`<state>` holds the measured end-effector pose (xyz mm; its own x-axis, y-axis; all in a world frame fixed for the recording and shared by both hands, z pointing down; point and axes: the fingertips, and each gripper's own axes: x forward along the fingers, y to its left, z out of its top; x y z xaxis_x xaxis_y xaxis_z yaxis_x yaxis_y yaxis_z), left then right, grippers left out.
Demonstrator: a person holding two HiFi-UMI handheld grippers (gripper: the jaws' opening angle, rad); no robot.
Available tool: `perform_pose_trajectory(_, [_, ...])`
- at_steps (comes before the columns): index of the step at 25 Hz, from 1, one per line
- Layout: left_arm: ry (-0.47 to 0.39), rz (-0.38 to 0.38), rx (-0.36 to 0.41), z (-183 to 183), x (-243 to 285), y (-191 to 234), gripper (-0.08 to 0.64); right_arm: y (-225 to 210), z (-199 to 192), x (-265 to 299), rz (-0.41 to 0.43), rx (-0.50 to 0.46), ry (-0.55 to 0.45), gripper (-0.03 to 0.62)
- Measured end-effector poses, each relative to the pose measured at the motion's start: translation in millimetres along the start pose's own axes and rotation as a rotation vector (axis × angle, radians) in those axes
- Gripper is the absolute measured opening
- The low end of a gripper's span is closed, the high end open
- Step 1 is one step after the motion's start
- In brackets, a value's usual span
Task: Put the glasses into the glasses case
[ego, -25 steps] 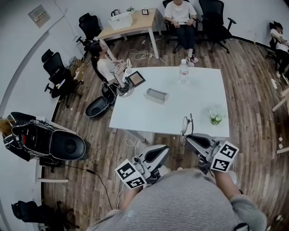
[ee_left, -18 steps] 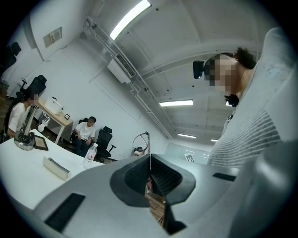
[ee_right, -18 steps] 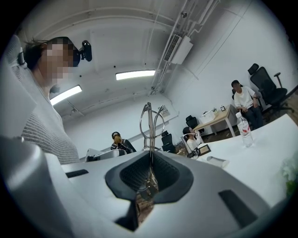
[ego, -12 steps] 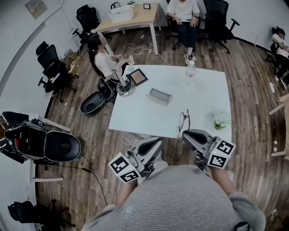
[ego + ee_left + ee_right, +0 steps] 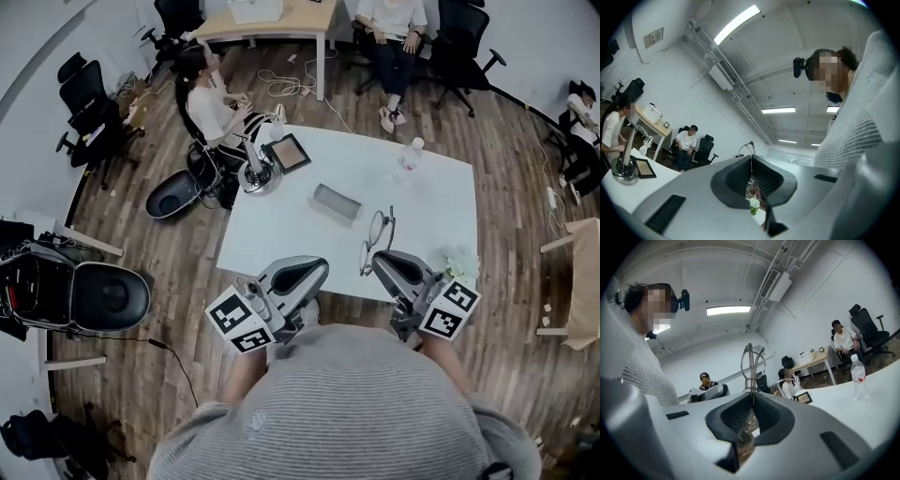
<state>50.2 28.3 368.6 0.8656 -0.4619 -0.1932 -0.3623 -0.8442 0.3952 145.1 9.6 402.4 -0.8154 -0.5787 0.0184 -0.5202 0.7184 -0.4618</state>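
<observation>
Wire-framed glasses (image 5: 377, 240) stand upright over the near part of the white table (image 5: 281, 234), with my right gripper (image 5: 375, 262) shut on them. In the right gripper view the glasses (image 5: 752, 363) rise straight out of the closed jaws of the right gripper (image 5: 751, 397). The grey glasses case (image 5: 337, 202) lies on the table's middle, a little beyond and to the left of the glasses. My left gripper (image 5: 320, 268) hovers at the table's near edge, left of the right one. In its own view the left gripper (image 5: 751, 161) is shut with nothing in it.
A water bottle (image 5: 410, 153) stands at the far right of the table, a small plant (image 5: 461, 264) at its near right corner, a framed picture (image 5: 286, 153) and a lamp base (image 5: 255, 174) at its far left. A person (image 5: 211, 108) sits by that corner. Office chairs ring the room.
Both grippers have come forward from the floor side to over the table's near edge, and the table now looks closer. The glasses stay in the right gripper's grip.
</observation>
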Motion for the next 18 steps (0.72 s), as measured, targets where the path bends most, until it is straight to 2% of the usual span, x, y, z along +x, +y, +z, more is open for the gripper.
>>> perform_pose_trajectory(11, [0.053, -0.094, 0.012, 6.5, -9.5, 45.7, 0.014, -18.1, 4.0, 52.0, -0.056, -0.005, -0.036, 0.029])
perform_pose_trajectory(18, [0.067, -0.133, 0.031, 9.9, 3.1, 51.6, 0.012, -28.5, 4.7, 57.7, -0.057, -0.008, -0.003, 0.029])
